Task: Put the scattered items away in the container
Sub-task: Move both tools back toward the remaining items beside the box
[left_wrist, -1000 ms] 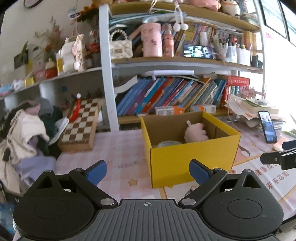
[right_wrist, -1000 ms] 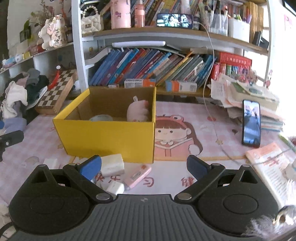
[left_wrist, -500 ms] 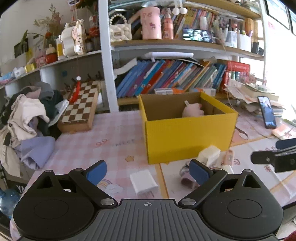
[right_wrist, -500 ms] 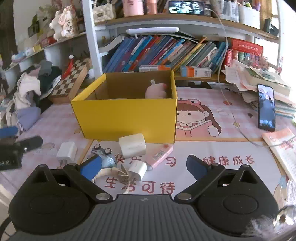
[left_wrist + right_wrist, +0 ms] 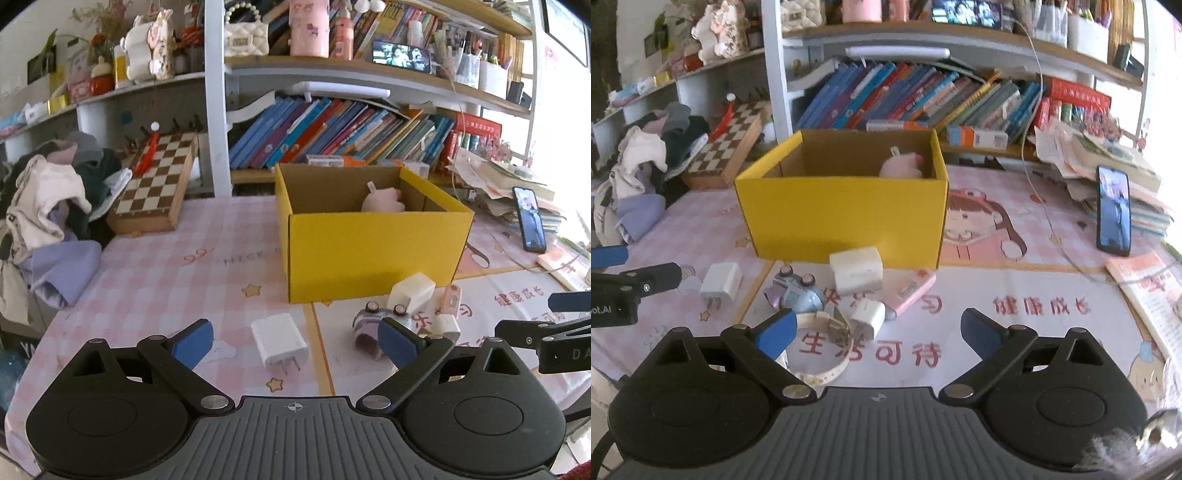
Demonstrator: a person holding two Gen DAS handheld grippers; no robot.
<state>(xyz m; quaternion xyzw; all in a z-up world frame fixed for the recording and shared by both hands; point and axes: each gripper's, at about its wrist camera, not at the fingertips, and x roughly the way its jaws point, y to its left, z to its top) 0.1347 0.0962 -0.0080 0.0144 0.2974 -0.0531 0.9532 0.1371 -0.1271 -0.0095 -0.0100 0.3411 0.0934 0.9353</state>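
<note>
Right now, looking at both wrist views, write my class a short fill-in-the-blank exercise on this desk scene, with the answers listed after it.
1. The cardboard box is ______ on the outside.
2. The pink plush toy lies ______ the box.
3. The white plug charger lies with its prongs pointing ______ the box.
4. Both the left tool and the right tool are ______, gripping nothing.

Missing words: yellow; inside; away from; open

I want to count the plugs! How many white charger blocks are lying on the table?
3. One with prongs lies alone left of the pile, a big one sits against the yellow box, and a small one lies beside the pink case. The box may hide more.
</note>
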